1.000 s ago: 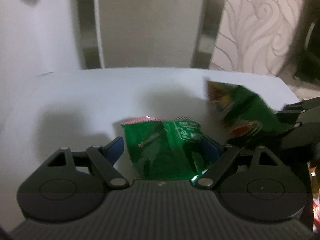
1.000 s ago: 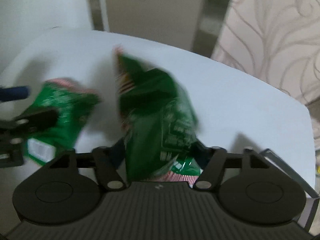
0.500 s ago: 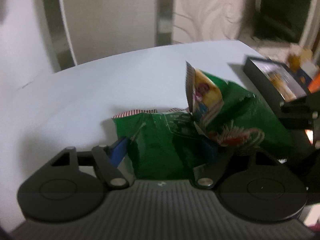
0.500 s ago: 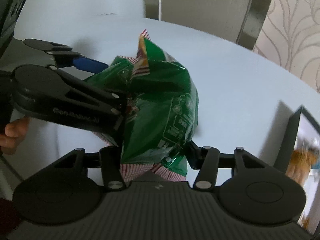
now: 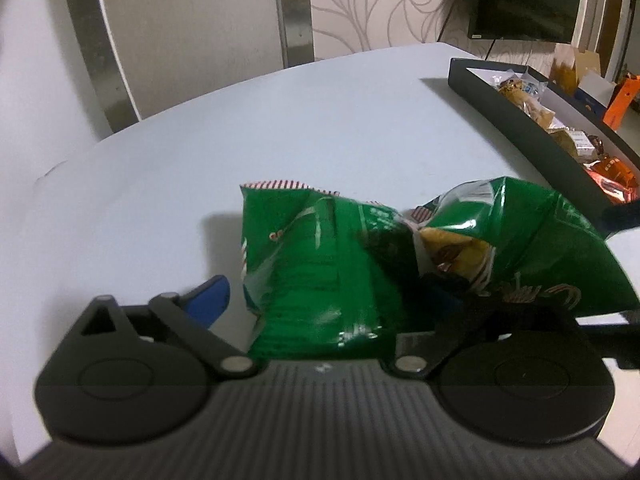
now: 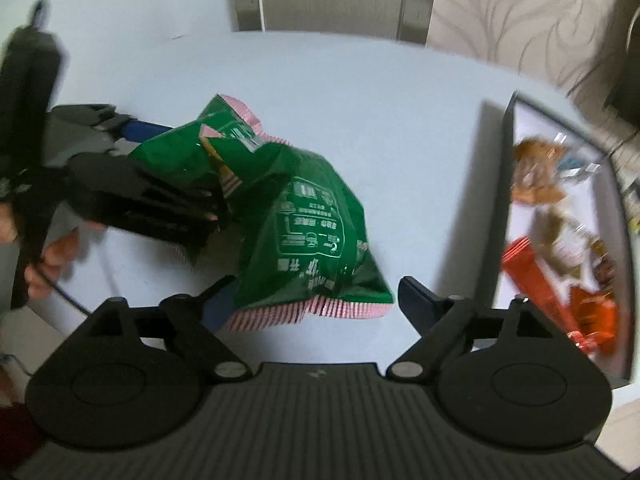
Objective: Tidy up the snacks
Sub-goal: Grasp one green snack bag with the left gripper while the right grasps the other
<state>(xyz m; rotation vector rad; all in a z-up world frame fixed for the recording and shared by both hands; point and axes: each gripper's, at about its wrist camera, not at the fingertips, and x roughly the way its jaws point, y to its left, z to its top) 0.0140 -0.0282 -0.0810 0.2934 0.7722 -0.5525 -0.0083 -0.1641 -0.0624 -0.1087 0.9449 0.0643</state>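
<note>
Snacks already fill my dark rectangular tray (image 6: 503,184), yet two crinkled green foil packets (image 5: 320,276) remain outside, tray-bound (I judge), between the just-opened left gripper (image 5: 324,300) and right gripper (image 6: 316,300).

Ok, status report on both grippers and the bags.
Both grippers open, jaws just widened. Two green snack bags between the pads, over the table. Tray right, nothing blocking.
</note>
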